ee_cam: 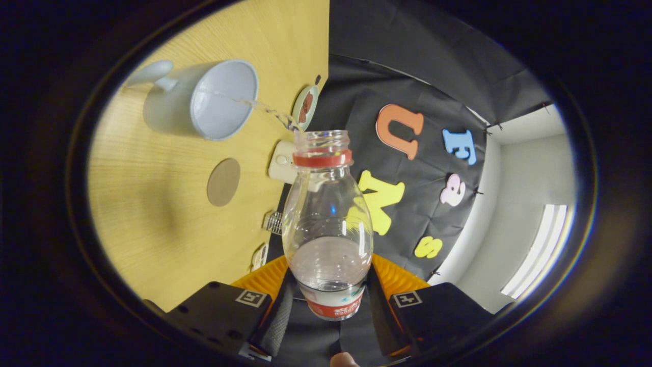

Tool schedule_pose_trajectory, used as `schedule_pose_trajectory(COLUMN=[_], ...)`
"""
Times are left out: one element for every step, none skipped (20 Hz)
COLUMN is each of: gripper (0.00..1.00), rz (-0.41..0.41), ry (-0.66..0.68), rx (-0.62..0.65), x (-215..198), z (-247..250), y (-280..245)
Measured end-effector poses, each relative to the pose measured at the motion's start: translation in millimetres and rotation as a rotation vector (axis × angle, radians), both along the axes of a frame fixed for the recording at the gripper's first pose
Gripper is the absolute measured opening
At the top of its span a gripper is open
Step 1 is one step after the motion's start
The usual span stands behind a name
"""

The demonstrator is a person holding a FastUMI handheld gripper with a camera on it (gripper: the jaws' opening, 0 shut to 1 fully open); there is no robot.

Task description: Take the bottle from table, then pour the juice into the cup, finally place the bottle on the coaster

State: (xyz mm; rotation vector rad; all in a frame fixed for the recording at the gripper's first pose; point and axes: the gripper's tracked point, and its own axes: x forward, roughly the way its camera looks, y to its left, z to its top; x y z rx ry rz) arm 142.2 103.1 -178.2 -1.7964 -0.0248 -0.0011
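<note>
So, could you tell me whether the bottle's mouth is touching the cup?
Apart: the gripper view shows table between the bottle mouth and cup, bridged by a thin stream.

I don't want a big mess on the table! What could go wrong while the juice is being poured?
The thin stream leaves the bottle and only just crosses the rim of the cup, so a small wobble could spill it on the table. The gripper holds the bottle near its base, so it might swing. The coaster sits close and could get wet.
</note>
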Motion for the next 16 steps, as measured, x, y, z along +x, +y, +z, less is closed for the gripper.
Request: schedule_pose_trajectory(gripper=[0.75, 0.75, 0.75, 0.75, 0.75, 0.75, 0.75, 0.75, 0.75, 0.75, 0.75, 0.75, 0.75, 0.75, 0.75, 0.75], rz=[0.000, -0.002, -0.002, -0.001, 0.000, 0.001, 0.002, 0.001, 0.002, 0.001, 0.002, 0.002, 0.003, 0.005, 0.004, 0.005], ry=[-0.002, -0.003, -0.006, -0.008, -0.012, -0.014, -0.017, -0.019, -0.023, -0.024, -0.026, -0.026, -0.030, -0.034, -0.037, -0.036], rx=[-0.003, -0.006, -0.010, -0.015, -0.018, -0.022, -0.026, -0.030, -0.032, -0.034, -0.036, -0.042, -0.048, -0.053, -0.056, -0.056], x=[1, 1, 1, 0, 1, 1, 1, 0, 0, 1, 0, 0, 1, 1, 1, 0], z=[1, 1, 3, 5, 6, 8, 9, 10, 11, 13, 12, 13, 14, 15, 15, 16], y=[0, 0, 0, 0, 2, 2, 2, 2, 3, 2, 3, 3, 3, 3, 4, 3])
